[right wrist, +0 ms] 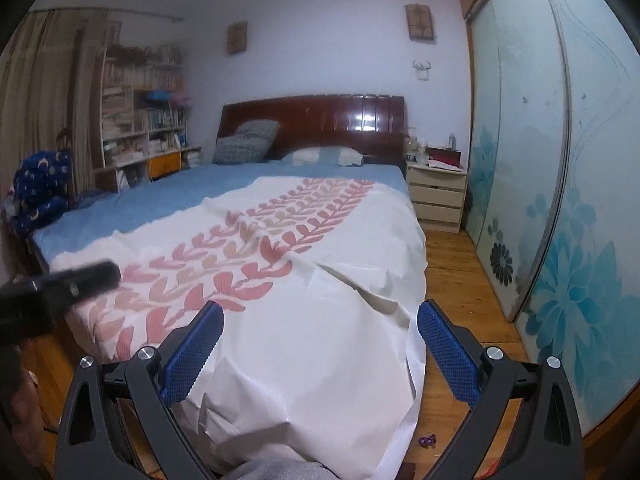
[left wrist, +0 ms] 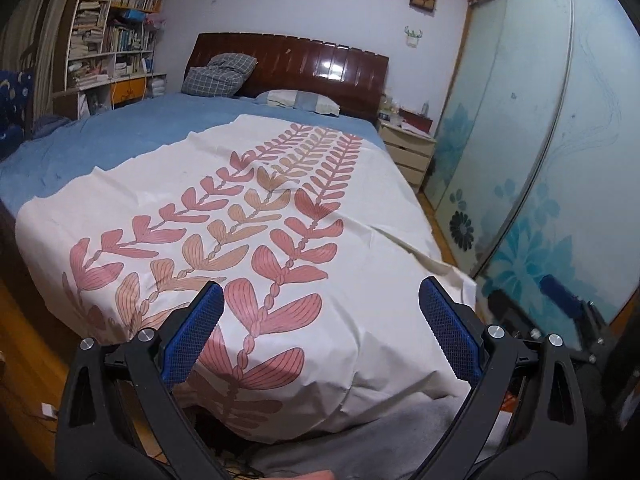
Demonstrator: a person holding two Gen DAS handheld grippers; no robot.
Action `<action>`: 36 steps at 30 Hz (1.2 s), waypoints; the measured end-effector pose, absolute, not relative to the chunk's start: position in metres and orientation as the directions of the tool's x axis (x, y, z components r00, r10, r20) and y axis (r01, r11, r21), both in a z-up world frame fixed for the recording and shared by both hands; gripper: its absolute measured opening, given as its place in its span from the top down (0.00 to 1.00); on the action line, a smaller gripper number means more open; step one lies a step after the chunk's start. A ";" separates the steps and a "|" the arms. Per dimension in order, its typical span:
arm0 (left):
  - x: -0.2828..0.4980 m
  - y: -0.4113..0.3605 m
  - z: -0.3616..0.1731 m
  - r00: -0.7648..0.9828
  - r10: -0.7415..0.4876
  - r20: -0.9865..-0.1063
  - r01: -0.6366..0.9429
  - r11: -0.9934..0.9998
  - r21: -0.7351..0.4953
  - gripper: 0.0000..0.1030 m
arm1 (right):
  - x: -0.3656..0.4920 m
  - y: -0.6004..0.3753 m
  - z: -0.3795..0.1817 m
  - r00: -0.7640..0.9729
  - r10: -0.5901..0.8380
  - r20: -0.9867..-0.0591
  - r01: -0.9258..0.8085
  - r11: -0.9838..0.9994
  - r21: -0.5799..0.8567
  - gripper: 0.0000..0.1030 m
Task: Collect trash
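My left gripper (left wrist: 320,332) is open and empty, held above the foot of a bed covered by a white sheet with pink and tan leaf print (left wrist: 280,216). My right gripper (right wrist: 320,344) is open and empty too, over the foot-right corner of the same sheet (right wrist: 304,320). A small purple scrap (right wrist: 427,441) lies on the wooden floor just right of the bed's foot. The right gripper shows blurred at the right edge of the left wrist view (left wrist: 560,300), and the left gripper shows blurred at the left of the right wrist view (right wrist: 80,280).
A blue bedsheet (left wrist: 120,136), two pillows (left wrist: 220,74) and a dark wooden headboard (left wrist: 320,66) lie further back. A bedside drawer unit (right wrist: 436,196) stands right of the bed. Sliding flowered glass wardrobe doors (right wrist: 560,240) line the right. A bookshelf (left wrist: 116,32) stands back left.
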State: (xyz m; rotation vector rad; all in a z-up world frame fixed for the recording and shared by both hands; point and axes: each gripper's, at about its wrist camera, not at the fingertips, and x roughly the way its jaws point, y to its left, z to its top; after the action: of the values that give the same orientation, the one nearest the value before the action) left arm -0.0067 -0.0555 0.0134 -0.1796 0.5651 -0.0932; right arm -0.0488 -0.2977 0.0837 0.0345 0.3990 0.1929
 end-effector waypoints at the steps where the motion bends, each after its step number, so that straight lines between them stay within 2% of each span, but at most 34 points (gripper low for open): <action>1: -0.007 -0.055 0.011 0.839 -0.138 -0.526 0.040 0.980 -0.194 0.06 | -0.046 -0.298 0.083 0.899 0.197 -0.392 -0.185 0.980 0.069 0.07; 6: -0.010 -0.061 0.010 0.837 -0.118 -0.535 0.024 0.984 -0.179 0.06 | -0.041 -0.302 0.079 0.882 0.207 -0.422 -0.195 0.978 0.073 0.07; 12: -0.021 -0.068 0.013 0.857 -0.122 -0.500 0.037 0.984 -0.176 0.06 | -0.040 -0.301 0.077 0.887 0.208 -0.411 -0.204 0.977 0.056 0.07; 36: -0.019 -0.050 0.018 0.876 -0.084 -0.476 -0.024 0.976 -0.216 0.06 | -0.033 -0.301 0.075 0.874 0.211 -0.439 -0.205 0.977 0.060 0.07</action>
State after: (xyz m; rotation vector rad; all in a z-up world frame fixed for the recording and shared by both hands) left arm -0.0191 -0.0503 0.0182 -0.2194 0.5042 -0.0311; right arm -0.0329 -0.3009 0.0749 0.0113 0.4592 0.2172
